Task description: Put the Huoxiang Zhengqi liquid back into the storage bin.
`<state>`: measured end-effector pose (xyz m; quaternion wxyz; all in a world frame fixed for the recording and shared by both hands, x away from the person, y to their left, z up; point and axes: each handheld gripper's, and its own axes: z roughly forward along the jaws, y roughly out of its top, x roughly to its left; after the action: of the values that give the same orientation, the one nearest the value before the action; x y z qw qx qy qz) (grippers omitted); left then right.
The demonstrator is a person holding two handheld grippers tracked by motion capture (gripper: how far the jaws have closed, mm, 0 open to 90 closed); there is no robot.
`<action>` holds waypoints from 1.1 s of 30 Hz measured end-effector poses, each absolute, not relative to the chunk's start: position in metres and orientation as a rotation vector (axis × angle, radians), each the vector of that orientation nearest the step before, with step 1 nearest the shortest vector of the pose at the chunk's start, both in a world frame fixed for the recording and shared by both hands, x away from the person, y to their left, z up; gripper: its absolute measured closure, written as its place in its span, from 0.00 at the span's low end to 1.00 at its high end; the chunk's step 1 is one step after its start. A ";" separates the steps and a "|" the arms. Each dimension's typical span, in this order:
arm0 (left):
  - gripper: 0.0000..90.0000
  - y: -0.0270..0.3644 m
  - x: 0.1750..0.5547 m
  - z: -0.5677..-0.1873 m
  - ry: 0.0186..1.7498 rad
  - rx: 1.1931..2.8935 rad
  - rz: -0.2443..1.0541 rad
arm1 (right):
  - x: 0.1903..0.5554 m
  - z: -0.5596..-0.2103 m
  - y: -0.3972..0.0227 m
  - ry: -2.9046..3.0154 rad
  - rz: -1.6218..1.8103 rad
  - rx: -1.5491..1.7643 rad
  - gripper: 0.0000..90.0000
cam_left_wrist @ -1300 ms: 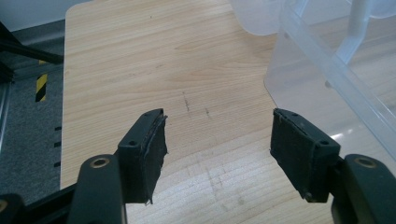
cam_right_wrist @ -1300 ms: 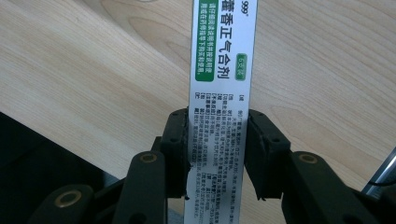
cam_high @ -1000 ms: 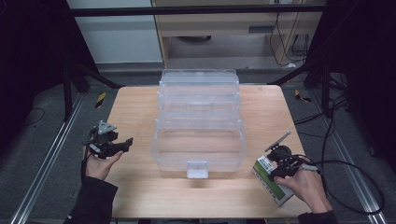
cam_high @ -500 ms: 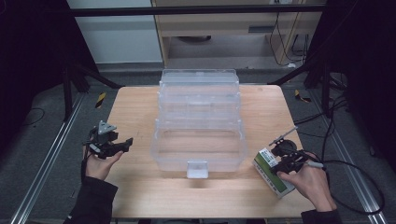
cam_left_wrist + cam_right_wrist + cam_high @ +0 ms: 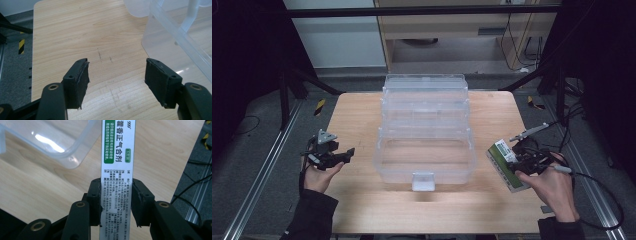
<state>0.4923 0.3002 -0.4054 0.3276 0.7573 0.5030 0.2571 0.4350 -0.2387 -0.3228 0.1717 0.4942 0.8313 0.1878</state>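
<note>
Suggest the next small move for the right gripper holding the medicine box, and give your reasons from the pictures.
Probably carry the medicine box leftward over the open front tray of the clear plastic organiser. The right gripper is shut on the box, which hangs beside the organiser near the wooden table's right edge, and that tray looks empty. The left gripper stands open, holding nothing.

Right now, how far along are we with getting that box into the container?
Done: the right gripper is shut on the green-and-white medicine box, beside the clear tiered container. In hand: carrying it. Left: placing it in a tray; none visibly holds anything. The left gripper is open, holding nothing.
</note>
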 end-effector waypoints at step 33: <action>0.38 0.303 0.493 -0.406 1.316 1.980 0.672 | 0.466 -0.266 -0.184 2.389 0.711 1.098 0.71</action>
<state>0.4927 0.3025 -0.4056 0.3291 0.7568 0.5030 0.2568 0.4661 -0.1841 -0.2664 0.2077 0.3944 0.8580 0.2554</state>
